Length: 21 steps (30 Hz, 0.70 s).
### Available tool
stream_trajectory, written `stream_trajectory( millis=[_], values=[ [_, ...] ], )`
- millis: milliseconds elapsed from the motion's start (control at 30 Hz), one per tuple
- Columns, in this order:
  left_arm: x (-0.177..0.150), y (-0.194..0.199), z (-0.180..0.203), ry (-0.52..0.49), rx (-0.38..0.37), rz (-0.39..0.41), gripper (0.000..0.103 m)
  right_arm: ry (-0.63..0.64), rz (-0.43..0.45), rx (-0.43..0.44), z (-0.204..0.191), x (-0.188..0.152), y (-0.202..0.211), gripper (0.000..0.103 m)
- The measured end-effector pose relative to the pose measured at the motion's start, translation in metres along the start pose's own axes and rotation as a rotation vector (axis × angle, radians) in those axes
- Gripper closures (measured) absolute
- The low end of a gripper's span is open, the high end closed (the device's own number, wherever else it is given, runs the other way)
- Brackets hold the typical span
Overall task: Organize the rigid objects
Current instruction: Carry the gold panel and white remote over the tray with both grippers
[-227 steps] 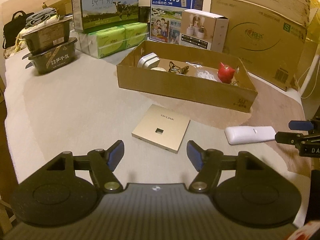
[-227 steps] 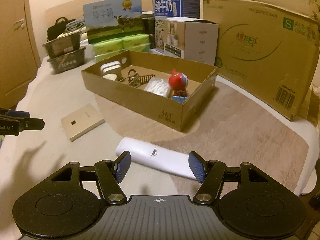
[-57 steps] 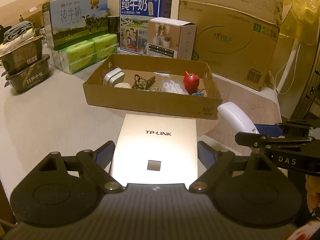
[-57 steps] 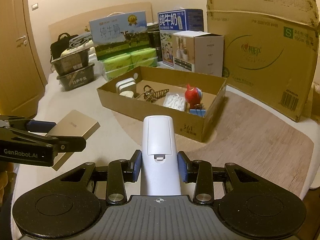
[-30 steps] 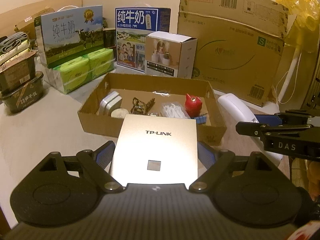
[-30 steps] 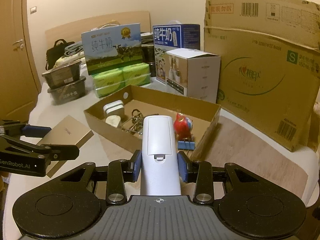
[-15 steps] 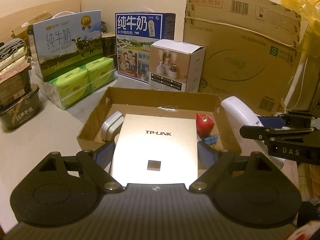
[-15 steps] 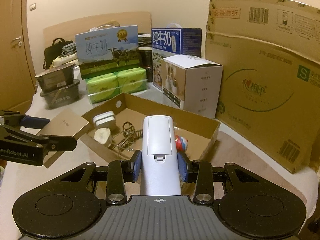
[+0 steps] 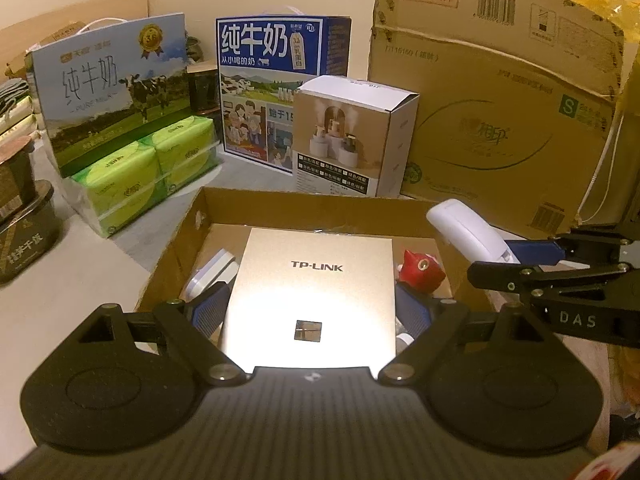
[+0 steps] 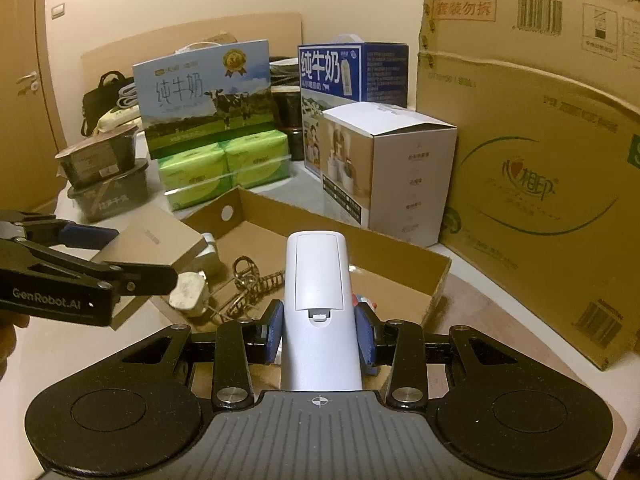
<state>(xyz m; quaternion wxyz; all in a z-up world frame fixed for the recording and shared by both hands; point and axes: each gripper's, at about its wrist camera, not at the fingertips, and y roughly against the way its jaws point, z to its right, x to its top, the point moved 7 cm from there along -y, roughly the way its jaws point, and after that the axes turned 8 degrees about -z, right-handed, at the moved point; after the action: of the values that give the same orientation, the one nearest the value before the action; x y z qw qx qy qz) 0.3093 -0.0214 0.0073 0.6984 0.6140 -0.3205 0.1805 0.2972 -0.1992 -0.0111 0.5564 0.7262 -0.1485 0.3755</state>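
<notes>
My left gripper (image 9: 311, 316) is shut on a flat gold TP-LINK panel (image 9: 312, 292) and holds it level above the open cardboard tray (image 9: 320, 204). My right gripper (image 10: 319, 332) is shut on a white remote control (image 10: 318, 304), also held above the tray (image 10: 400, 256). The remote (image 9: 466, 232) and the right gripper show at the right of the left wrist view. The panel (image 10: 156, 240) and the left gripper (image 10: 86, 260) show at the left of the right wrist view. The tray holds a red figurine (image 9: 420, 272), white plugs (image 10: 190, 290), a metal wire piece (image 10: 246, 284).
Behind the tray stand a white humidifier box (image 9: 352, 140), a blue milk carton (image 9: 276, 92), a cow-print milk carton (image 9: 108, 88) on green tissue packs (image 9: 148, 168) and a large cardboard box (image 9: 496, 120). Dark noodle bowls (image 10: 104, 176) sit far left.
Both grippers have carried their loads up from the table and forward over the tray. In the last half second both moved closer above it.
</notes>
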Motion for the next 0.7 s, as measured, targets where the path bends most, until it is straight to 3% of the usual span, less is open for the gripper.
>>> stream_trajectory(
  millis=[700],
  values=[
    [0.027,-0.048,-0.027,-0.045,0.019,-0.037,0.017,0.051,-0.035,0.010,0.012,0.035,-0.045,0.064]
  ],
)
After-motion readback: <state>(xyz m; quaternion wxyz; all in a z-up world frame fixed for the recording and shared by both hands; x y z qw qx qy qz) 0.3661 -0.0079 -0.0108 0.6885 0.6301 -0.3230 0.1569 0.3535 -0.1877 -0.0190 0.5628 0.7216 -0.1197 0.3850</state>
